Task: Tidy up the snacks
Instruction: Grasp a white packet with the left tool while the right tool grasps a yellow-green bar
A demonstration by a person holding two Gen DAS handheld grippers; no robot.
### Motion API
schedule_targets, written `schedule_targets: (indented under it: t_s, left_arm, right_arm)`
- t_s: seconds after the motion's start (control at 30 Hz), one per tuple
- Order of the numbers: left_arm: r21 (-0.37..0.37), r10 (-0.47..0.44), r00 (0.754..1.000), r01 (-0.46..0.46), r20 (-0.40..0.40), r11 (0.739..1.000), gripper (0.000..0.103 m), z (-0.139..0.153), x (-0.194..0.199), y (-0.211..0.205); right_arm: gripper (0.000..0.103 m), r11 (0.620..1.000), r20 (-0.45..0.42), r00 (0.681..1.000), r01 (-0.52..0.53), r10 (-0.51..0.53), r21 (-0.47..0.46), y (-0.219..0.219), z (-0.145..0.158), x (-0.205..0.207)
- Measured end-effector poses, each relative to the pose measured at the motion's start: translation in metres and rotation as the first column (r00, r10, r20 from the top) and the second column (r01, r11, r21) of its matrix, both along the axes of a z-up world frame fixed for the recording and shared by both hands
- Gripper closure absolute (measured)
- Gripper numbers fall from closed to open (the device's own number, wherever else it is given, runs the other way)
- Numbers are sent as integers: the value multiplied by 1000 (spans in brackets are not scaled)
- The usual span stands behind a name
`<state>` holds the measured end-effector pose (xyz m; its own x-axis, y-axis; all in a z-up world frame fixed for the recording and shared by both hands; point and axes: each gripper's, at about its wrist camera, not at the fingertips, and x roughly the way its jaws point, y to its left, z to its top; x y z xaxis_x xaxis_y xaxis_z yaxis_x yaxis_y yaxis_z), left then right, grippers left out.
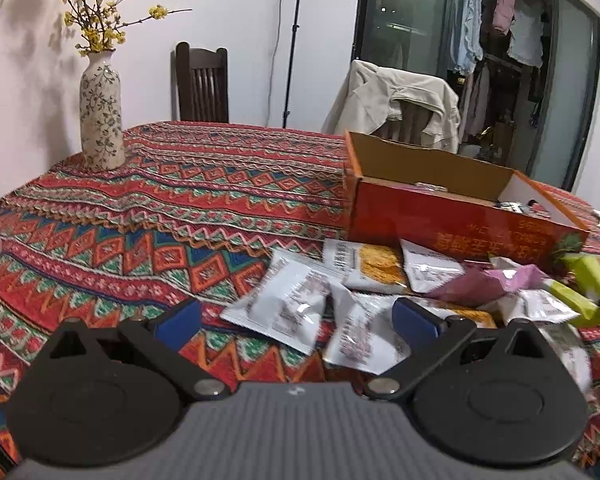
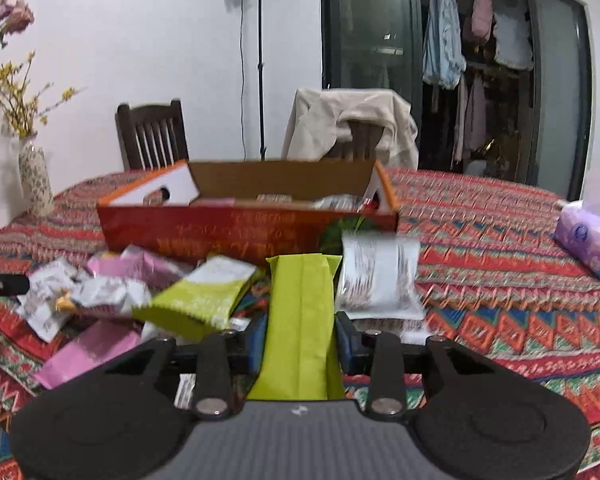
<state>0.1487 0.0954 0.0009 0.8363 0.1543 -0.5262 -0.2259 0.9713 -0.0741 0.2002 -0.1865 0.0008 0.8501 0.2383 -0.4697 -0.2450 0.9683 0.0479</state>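
Just in front of the near wall of the red box (image 2: pixel 220 232), the right gripper (image 2: pixel 300 340) is closed on a green snack packet (image 2: pixel 300 312), its blue pads pressing the packet's two long sides. The packet points lengthwise toward the box. It appears light, thin and crinkly; it will likely flex and may slip on its glossy film, so a hold across the middle of its width is advised rather than at a sealed end.

To the left, a heap of loose packets lies on the tablecloth (image 2: pixel 500 280): a second green packet (image 2: pixel 200 296), pink packets (image 2: pixel 88 352) and white foil packets (image 1: pixel 284 308). One white packet (image 2: pixel 376 276) lies just right of the held one.

The left gripper (image 1: pixel 296 320) hovers above the white packets with its jaws wide apart, holding nothing.

The box stands open at the top and already contains several packets, partly hidden by its wall. A vase (image 1: pixel 100 116) stands near the table's far left edge; a tissue pack (image 2: pixel 588 240) lies near the right edge.
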Motion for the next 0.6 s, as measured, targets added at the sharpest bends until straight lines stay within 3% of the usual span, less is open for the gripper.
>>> schedule_targets:
  t_s: [0.33, 0.5, 0.6]
  left_arm:
    - [80, 40, 992, -31, -119, 996, 0, -8, 37, 24]
    - [123, -13, 980, 38, -199, 992, 0, -18, 54, 23]
    - [143, -24, 979, 54, -203, 988, 0, -20, 60, 19]
  right_arm:
    - [69, 1000, 40, 999, -12, 12, 13, -3, 12, 6]
    - [68, 1000, 33, 999, -20, 19, 19, 1, 12, 10]
    - [68, 1000, 31, 999, -22, 21, 20, 2, 10, 11]
